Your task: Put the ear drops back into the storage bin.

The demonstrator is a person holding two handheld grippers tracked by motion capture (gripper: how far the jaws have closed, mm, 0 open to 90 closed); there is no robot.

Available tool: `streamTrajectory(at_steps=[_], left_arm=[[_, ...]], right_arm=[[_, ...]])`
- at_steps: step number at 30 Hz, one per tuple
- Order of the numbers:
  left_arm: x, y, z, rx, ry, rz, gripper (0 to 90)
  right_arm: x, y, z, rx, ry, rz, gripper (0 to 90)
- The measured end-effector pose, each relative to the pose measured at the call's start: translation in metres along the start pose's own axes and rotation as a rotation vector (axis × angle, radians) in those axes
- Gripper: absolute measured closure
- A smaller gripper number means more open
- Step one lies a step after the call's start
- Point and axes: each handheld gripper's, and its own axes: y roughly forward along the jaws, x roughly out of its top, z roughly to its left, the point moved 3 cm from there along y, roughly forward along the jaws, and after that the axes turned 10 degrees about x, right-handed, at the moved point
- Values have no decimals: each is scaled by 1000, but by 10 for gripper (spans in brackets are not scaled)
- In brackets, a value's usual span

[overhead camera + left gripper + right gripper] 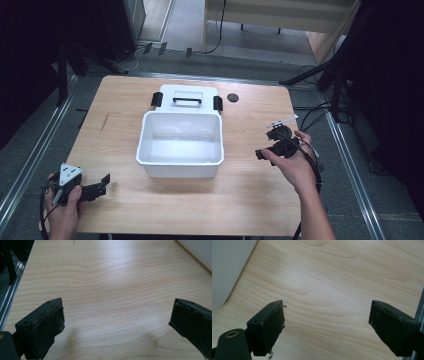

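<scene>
A white plastic bin [180, 142] stands open in the middle of the wooden table [125, 100], and I see nothing inside it. Its white lid [187, 98], with a black handle and black clips, lies flat just behind it. My left gripper [103, 183] rests near the table's front left corner, jaws wide apart over bare wood [115, 312]. My right gripper [261, 152] hovers right of the bin, open as well [327, 320]. The bin's wall appears at the edge of each gripper view [197, 251] [229, 267].
A small black round disc [232, 97] lies on the table to the right of the lid. Metal rails [30, 160] run along both sides of the table. Cables [315, 117] trail off the right side. Bare wood lies in front of the bin.
</scene>
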Motion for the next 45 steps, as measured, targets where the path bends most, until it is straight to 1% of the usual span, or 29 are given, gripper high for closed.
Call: streamTrajectory(at_steps=[2,3,10,11,14,19,22,24,25,28,30,35,37,38,40,42,45], left_arm=[[0,0,0,0,1,0,0],[0,0,0,0,1,0,0],[0,0,0,0,1,1,0],[0,0,0,0,1,0,0],[0,0,0,0,1,-1,0],[0,0,0,1,1,-3,0],[0,0,0,0,-1,-2,0],[0,0,0,0,-3,-3,0],[0,0,0,0,-3,-3,0],[0,0,0,0,-3,-5,0],[0,0,0,3,-5,-7,0],[0,-1,0,5,-5,-10,0],[0,-1,0,8,-5,-10,0],[0,-1,0,8,-6,-12,0],[0,-1,0,8,-5,-14,0],[0,-1,0,10,-5,-16,0],[0,-1,0,11,-6,-16,0]], right_arm=[[-5,2,-3,-8,16,-17,104],[-8,3,-6,-12,36,-28,97],[-25,8,-15,-4,57,-100,77],[-30,9,-17,-6,62,-118,75],[-41,13,-23,1,89,-146,73],[-60,19,-34,5,121,-205,73],[-73,22,-39,-2,136,-248,73],[-83,23,-43,-19,145,-296,74],[-86,23,-45,-25,146,-312,75],[-97,24,-49,-33,162,-361,76],[-107,25,-52,-37,167,-403,76],[-125,27,-56,-52,173,-479,77],[-132,28,-57,-59,186,-502,78],[-134,28,-58,-65,184,-514,85],[-142,28,-58,-75,189,-555,102],[-148,29,-58,-71,197,-585,106],[-157,29,-58,-85,217,-639,115]])
